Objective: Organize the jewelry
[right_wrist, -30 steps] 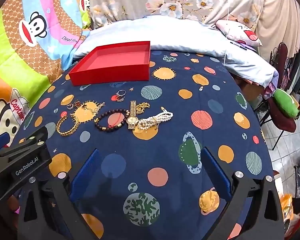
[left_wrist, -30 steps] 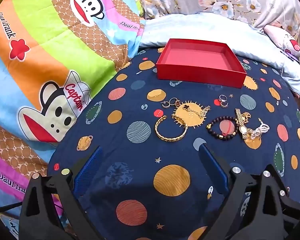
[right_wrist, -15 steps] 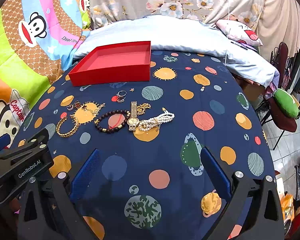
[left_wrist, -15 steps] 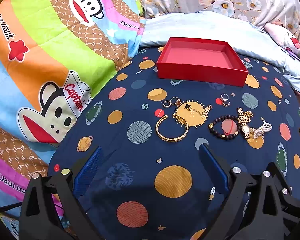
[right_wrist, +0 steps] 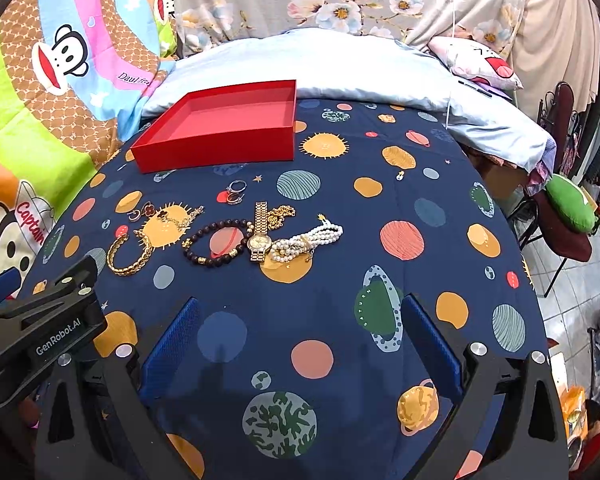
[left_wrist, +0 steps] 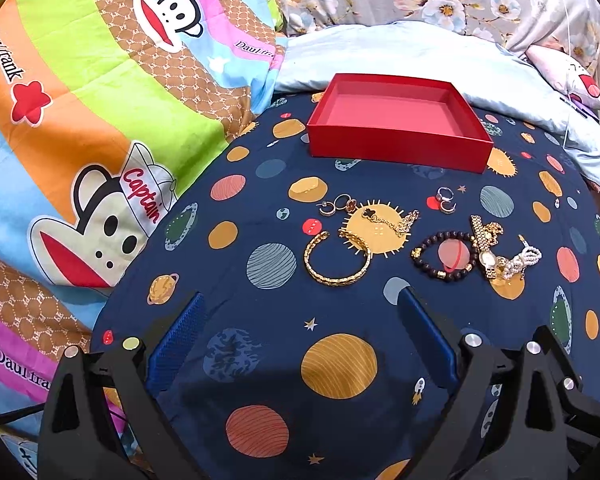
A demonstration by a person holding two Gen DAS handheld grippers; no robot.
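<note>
An empty red tray (left_wrist: 400,148) (right_wrist: 216,148) sits at the far side of a navy planet-print cloth. In front of it lies a row of jewelry: a gold bangle (left_wrist: 337,260) (right_wrist: 130,256), earrings (left_wrist: 336,205), a gold clover chain (left_wrist: 388,218), a dark bead bracelet (left_wrist: 444,256) (right_wrist: 218,242), two rings (left_wrist: 445,200) (right_wrist: 236,192), a gold watch (left_wrist: 485,246) (right_wrist: 260,236) and a pearl bracelet (left_wrist: 518,262) (right_wrist: 306,242). My left gripper (left_wrist: 300,312) is open, short of the bangle. My right gripper (right_wrist: 300,316) is open, short of the watch and pearls.
A cartoon-monkey quilt (left_wrist: 80,128) lies to the left. A pale blue pillow (right_wrist: 320,64) and floral fabric sit behind the tray. A chair with a green cushion (right_wrist: 570,204) stands off the right edge. The left gripper's body (right_wrist: 40,328) shows at lower left in the right wrist view.
Both views have shifted only slightly; the jewelry sits a little further from my grippers in frame. Nothing was taken hold of or moved on the cloth.
</note>
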